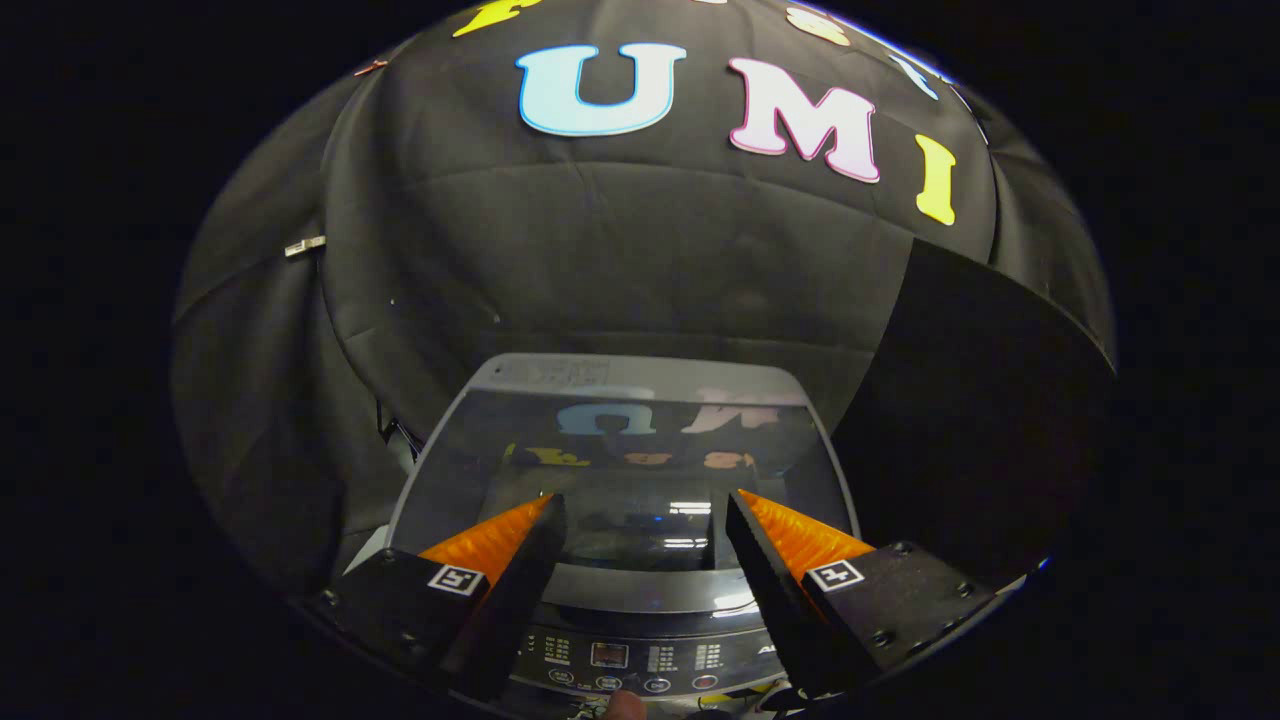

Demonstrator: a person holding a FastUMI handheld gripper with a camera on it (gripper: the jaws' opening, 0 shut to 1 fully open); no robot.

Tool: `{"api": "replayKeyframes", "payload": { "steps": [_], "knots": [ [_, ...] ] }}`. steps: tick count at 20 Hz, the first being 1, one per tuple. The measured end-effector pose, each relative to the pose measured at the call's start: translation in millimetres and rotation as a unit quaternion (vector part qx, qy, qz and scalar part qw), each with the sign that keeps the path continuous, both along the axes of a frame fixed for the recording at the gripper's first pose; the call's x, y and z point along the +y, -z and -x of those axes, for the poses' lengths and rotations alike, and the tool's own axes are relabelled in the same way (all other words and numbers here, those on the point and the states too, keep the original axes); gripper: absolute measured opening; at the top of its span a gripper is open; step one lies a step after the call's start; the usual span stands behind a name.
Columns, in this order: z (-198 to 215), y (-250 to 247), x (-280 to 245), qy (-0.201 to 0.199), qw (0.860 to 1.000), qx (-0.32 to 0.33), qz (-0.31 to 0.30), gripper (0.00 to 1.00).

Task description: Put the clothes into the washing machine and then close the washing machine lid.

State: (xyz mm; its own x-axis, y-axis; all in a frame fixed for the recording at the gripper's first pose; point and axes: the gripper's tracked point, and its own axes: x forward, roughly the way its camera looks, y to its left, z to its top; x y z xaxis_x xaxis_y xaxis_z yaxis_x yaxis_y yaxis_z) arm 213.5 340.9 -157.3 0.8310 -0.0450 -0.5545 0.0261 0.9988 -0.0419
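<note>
A grey top-loading washing machine [640,375] stands just ahead of me against the black cloth wall. Its glass lid [620,450] lies flat and shut, mirroring the booth above. My gripper [640,505] hovers over the lid's near half with its fingers wide apart and nothing between them. The control panel [625,660], with small buttons and a display, runs below and between the fingers. I see no clothes through the lid's reflections.
A fingertip [627,705] of a person pokes up at the panel's near edge. Black cloth surrounds the machine at the back and both sides, with a dark panel [960,400] close on its right.
</note>
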Motion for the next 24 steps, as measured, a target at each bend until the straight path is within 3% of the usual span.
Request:
{"api": "replayKeyframes", "payload": {
  "steps": [10, 16, 24],
  "knots": [
    [52.2, -98.0, -49.5, -0.035, 0.993, -0.114, 0.009, 0.99],
    [114.0, -147.8, -116.6, -0.025, 0.984, -0.178, -0.006, 0.99],
    [187.1, -178.7, -233.2, -0.019, 0.973, -0.231, 0.011, 0.99]
  ]
}}
